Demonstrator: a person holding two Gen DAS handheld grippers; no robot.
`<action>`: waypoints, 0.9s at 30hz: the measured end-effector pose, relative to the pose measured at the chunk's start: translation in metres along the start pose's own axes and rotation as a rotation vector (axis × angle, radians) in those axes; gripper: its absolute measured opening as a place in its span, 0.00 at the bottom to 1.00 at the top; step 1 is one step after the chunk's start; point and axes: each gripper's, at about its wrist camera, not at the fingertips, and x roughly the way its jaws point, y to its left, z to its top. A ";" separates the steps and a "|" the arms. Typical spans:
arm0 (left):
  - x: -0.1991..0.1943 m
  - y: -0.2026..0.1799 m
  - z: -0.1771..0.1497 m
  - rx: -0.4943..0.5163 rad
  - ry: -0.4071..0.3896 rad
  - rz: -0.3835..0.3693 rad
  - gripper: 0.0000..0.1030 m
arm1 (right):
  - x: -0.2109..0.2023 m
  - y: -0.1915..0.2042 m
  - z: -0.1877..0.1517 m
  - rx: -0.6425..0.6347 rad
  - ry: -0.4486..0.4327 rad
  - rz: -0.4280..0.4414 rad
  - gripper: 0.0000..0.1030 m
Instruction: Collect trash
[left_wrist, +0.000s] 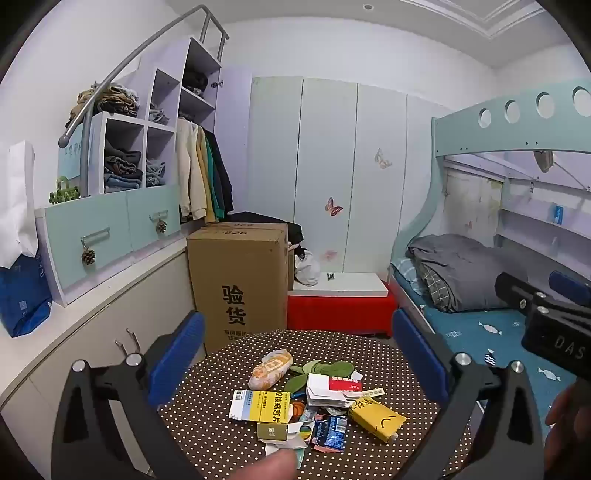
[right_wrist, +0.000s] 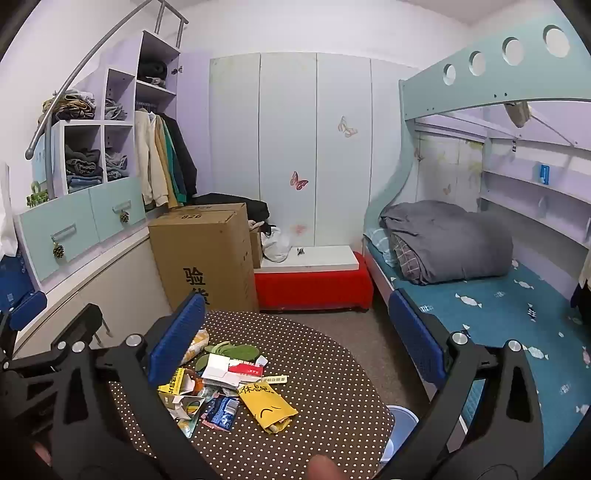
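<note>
Overhead, left gripper (left_wrist: 297, 354) spread wide above trash pile (left_wrist: 310, 406) on dotted round table (left_wrist: 207, 435), gripping nothing. Partly hidden under yellow packet (left_wrist: 376, 419): other wrappers, print mostly illegible. Right gripper (right_wrist: 295, 332) likewise wide and unloaded, bucket (right_wrist: 400, 417) half cut off by table edge

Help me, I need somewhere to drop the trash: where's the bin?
The pale blue plastic bin shows in the right wrist view, on the floor right of the brown polka-dot table.

A loose heap of crumpled wrappers and flattened boxes (left_wrist: 314, 402) lies on the polka-dot table (left_wrist: 207, 435).
</note>
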 end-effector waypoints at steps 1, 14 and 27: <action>0.000 0.000 0.000 -0.003 -0.002 -0.002 0.96 | 0.000 0.000 0.000 -0.002 0.001 -0.001 0.94; -0.002 -0.002 0.000 -0.005 -0.001 0.004 0.96 | 0.003 0.000 -0.002 0.001 0.004 0.003 0.94; 0.006 0.000 -0.001 -0.007 0.023 -0.026 0.96 | 0.002 -0.009 -0.003 -0.006 0.003 0.007 0.94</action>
